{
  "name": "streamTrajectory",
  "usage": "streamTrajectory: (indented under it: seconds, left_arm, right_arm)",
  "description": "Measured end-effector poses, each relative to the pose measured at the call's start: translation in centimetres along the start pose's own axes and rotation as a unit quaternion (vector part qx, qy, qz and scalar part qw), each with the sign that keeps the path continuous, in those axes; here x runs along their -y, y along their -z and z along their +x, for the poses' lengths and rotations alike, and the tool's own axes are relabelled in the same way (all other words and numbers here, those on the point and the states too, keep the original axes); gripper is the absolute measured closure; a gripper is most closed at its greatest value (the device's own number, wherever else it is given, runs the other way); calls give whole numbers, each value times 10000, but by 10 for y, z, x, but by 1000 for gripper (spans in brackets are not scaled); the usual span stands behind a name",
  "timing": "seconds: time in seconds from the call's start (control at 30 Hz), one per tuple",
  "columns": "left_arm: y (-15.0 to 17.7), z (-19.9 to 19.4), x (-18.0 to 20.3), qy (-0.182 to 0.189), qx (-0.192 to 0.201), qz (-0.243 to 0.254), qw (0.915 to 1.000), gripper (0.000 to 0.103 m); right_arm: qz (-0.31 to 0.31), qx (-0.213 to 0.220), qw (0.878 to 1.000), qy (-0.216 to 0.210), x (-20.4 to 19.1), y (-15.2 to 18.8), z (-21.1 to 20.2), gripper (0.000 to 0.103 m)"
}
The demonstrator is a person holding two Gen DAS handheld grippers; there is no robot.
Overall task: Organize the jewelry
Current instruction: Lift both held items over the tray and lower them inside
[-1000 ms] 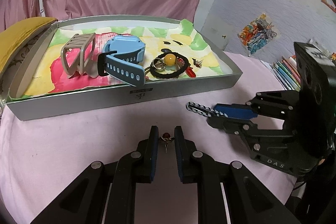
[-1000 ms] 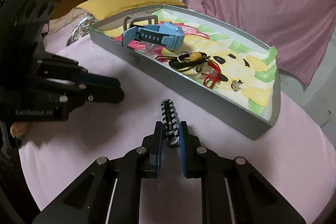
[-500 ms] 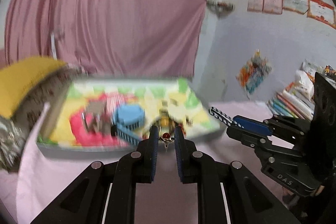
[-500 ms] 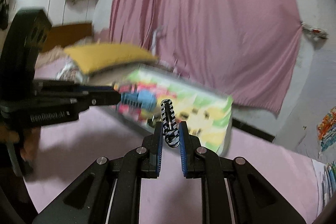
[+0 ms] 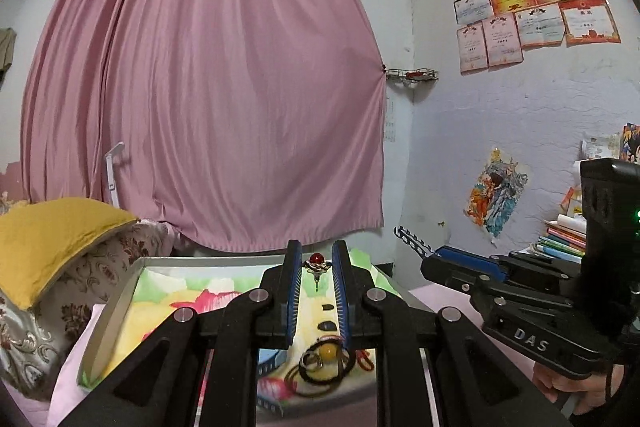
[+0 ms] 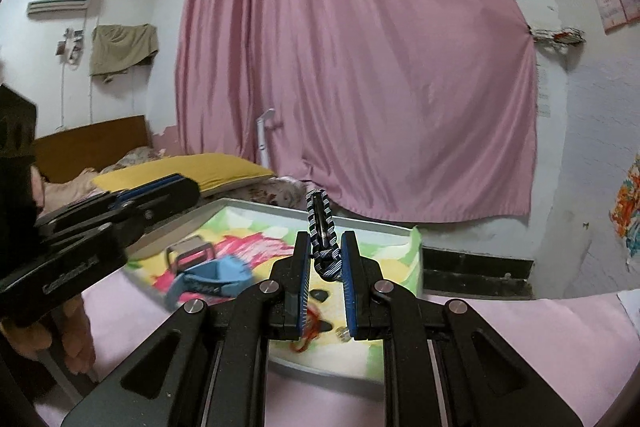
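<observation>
Behind your workspace a pink curtain (image 5: 200, 99) covered the far wall; certificates (image 5: 532, 3) hung on the right white wall (image 5: 500, 147), and a yellow pillow (image 5: 44, 239) lay left.

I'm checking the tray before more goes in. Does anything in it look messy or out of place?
Mostly tidy. The black hair ties with the yellow bead lie in a tangled heap in the tray, and the red cord sprawls loose beside them.
</observation>
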State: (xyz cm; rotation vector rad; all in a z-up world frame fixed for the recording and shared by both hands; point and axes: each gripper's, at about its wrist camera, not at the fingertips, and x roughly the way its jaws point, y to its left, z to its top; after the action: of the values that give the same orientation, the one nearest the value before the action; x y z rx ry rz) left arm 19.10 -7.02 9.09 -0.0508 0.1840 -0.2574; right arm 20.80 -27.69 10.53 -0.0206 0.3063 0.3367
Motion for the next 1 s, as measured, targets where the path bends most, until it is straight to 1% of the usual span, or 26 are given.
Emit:
streamTrajectory:
  seconds: [0.07, 0.2, 0.37, 0.5, 0.67, 0.83, 0.9, 1.0]
  left_arm:
    - [0, 6, -1, -22, 0, -50, 10000, 89]
    - [2, 18, -6, -63, -137, -153, 9998, 89]
    - [8, 35, -10, -138, -498, -223, 9984, 89]
    - [13, 45, -12, -140, -814, -247, 9963, 89]
    - [18, 52, -15, -46, -1109, -320, 9933, 89]
    - [24, 59, -17, 31, -1408, -363, 9894, 89]
    - [26, 62, -15, 49, -1522, -336, 9878, 89]
    - [29, 66, -11, 72, -1709, -280, 9849, 89]
  right_arm:
    - [76, -20, 10000, 26, 3, 0, 9, 90]
    - [135, -64, 9999, 85, 5, 3, 20, 90]
    - [73, -59, 9999, 145, 1, 2, 25, 90]
    - [47, -179, 9997, 176, -3, 4, 26, 90]
    - [154, -482, 9985, 203, -1, 4, 33, 90]
    - [336, -1013, 9942, 144, 7, 12, 49, 90]
    - [445, -1247, 9912, 57, 10, 17, 57, 90]
    - [551, -1485, 9874, -15, 14, 25, 67, 90]
